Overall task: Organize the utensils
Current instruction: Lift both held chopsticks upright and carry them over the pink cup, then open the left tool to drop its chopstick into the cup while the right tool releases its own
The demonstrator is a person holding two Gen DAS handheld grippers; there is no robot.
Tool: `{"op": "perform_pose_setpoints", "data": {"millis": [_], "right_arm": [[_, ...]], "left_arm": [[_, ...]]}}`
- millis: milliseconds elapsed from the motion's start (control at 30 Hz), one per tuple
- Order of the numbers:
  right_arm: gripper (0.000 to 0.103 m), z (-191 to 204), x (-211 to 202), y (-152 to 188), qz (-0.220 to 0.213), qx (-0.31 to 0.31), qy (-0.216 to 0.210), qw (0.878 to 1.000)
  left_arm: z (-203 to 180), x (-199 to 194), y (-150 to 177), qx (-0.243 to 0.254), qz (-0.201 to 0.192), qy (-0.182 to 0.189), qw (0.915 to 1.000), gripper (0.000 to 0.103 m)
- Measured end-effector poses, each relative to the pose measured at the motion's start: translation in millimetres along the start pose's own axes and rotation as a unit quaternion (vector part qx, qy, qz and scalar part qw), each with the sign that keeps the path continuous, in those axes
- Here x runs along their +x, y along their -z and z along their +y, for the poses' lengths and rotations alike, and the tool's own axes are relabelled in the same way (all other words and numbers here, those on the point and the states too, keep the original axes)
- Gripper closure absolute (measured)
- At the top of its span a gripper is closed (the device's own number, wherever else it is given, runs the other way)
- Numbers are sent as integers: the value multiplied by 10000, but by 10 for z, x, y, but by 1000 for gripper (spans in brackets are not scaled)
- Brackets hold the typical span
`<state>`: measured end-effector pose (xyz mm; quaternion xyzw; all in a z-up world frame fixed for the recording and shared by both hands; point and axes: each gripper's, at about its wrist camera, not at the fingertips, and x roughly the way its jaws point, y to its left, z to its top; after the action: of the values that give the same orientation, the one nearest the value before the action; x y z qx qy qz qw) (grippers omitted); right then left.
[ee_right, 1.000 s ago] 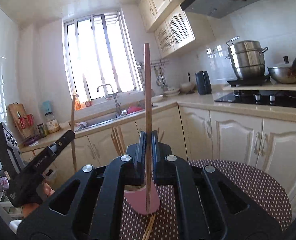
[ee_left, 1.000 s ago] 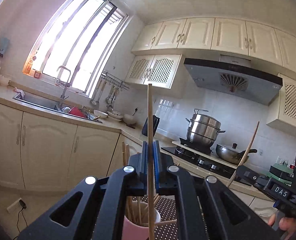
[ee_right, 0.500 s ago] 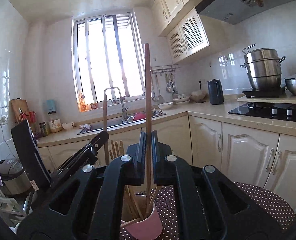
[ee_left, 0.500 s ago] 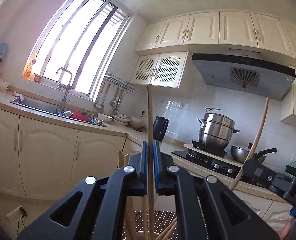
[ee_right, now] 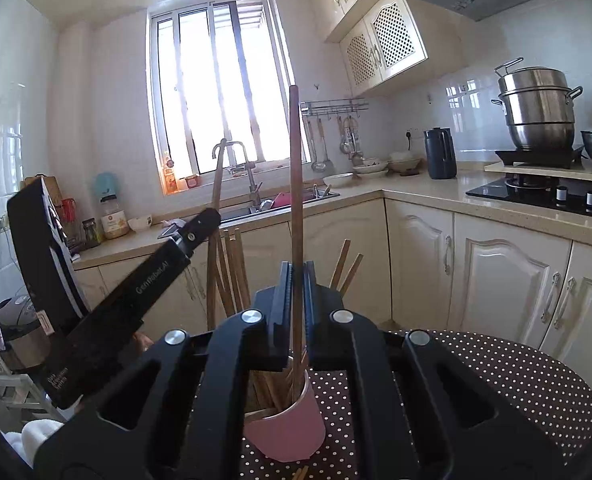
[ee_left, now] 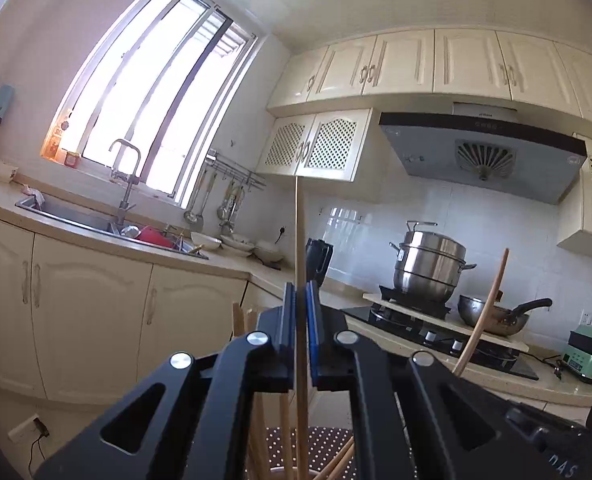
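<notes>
Both sets of fingers clamped tight, left gripper [ee_left: 300, 308] on a pale chopstick [ee_left: 299, 240], right gripper [ee_right: 297, 280] on a darker chopstick [ee_right: 294, 184], each upright above the pink cup [ee_right: 285, 428]; best lowered straight down before letting go.

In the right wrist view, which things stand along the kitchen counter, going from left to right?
Jar with a light blue lid → small white cup → faucet → white bowl → dark kettle → steel steamer pot.
</notes>
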<state>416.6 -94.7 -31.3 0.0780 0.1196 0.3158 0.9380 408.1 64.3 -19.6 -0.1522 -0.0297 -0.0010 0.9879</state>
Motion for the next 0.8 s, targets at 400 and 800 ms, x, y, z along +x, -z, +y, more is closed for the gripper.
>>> {"op": "perform_pose_setpoints", "data": {"millis": [400,800], "right_arm": [[97,21,20,46,109,29,-100,9999],[97,42,14,154,279,135,-80,9995]], "left_arm": [[13,75,140,133,-90,-399,9991,97],[159,4,431,242,623,-241,9975,97]]}}
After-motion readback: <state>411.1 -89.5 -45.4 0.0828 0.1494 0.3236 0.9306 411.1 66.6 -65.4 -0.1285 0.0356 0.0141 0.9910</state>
